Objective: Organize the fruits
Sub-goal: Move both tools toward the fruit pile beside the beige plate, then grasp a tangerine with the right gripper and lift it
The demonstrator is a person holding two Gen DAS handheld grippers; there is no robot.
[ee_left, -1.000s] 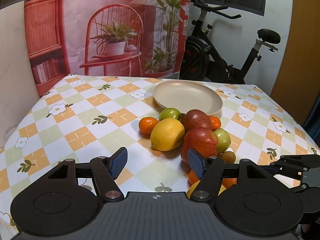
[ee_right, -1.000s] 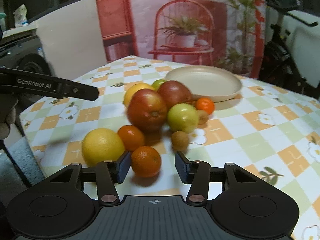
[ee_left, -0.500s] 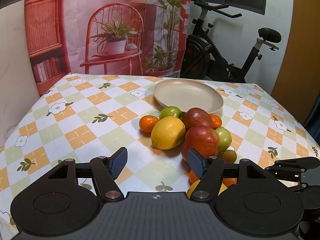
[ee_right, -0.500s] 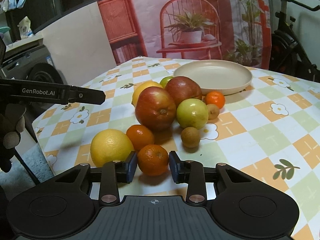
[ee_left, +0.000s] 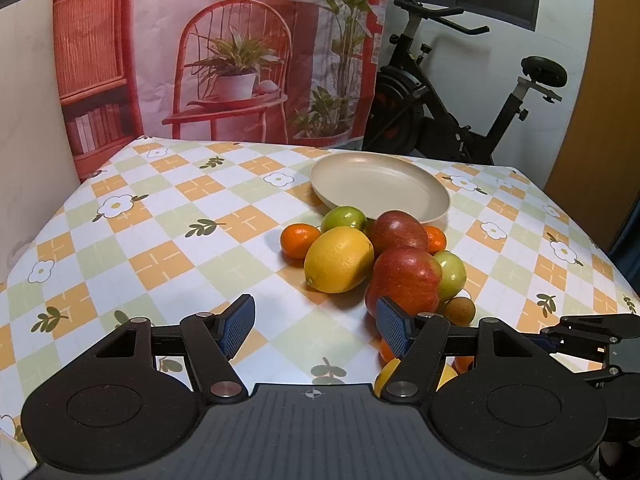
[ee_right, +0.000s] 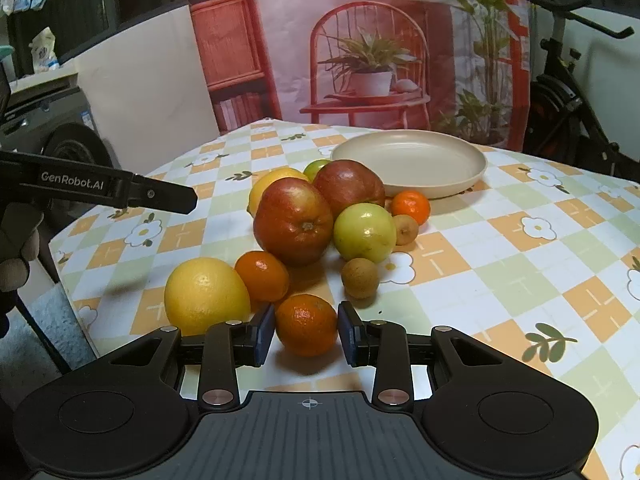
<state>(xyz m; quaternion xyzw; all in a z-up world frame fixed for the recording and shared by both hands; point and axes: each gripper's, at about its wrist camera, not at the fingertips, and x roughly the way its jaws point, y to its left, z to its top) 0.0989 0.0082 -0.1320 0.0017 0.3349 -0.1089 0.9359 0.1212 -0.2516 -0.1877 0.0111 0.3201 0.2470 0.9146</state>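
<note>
A pile of fruit lies on the checked tablecloth in front of a bare beige plate (ee_right: 408, 156). It holds two red apples (ee_right: 294, 226), a green apple (ee_right: 365, 232), lemons (ee_right: 206, 294), mandarins and small brown fruits (ee_right: 359, 278). My right gripper (ee_right: 306, 330) is shut on the nearest mandarin (ee_right: 306, 324), both pads pressed to its sides, and the fruit rests on the cloth. My left gripper (ee_left: 314, 326) hovers open to the left of the pile with only cloth between its fingers. A lemon (ee_left: 339, 260) and a red apple (ee_left: 402, 280) lie just beyond it.
A printed backdrop hangs behind the table, with an exercise bike (ee_left: 460, 116) at the back right. The table edge (ee_right: 72, 280) drops off at the left in the right wrist view, where a gloved hand (ee_right: 16, 248) holds the left gripper.
The right gripper's fingers closed from either side onto the nearest mandarin. The left gripper has not moved.
</note>
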